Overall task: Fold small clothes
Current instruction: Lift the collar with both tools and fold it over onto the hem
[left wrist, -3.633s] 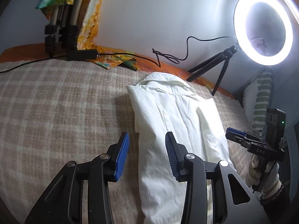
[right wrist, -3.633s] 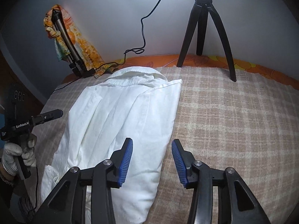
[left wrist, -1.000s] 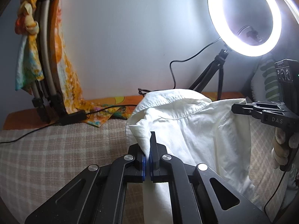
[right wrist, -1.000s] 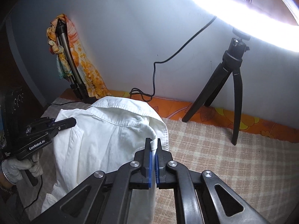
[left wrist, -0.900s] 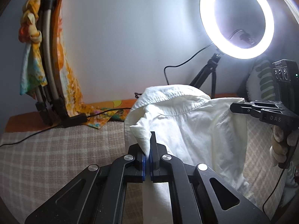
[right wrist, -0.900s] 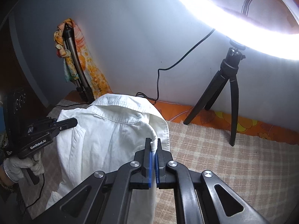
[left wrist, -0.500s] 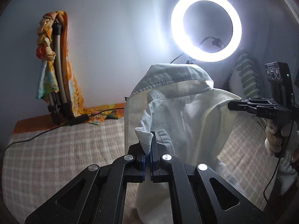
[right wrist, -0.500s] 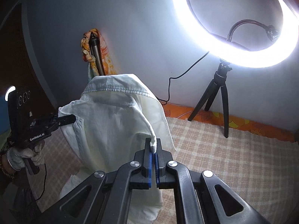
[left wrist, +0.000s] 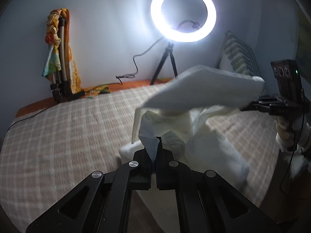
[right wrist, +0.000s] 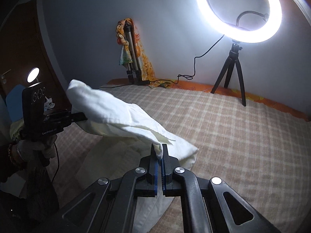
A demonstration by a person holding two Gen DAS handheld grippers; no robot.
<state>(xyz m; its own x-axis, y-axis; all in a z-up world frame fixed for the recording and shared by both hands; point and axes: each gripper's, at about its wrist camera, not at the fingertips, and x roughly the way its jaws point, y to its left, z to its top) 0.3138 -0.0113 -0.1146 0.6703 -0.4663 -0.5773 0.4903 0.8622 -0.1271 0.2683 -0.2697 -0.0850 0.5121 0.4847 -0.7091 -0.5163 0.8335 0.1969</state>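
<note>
- We see the checked bedcover (right wrist: 243,136) spread wide under everything.
- The white shirt (left wrist: 204,95) hangs between our two tools, its upper part lifted off the bed, its lower part resting on the cover.
- A lit ring light (right wrist: 238,9) stands on its tripod by the wall.
- Our left gripper (left wrist: 154,155) is clamped on a shirt edge.
- Our right gripper (right wrist: 159,155) pinches another shirt edge.
</note>
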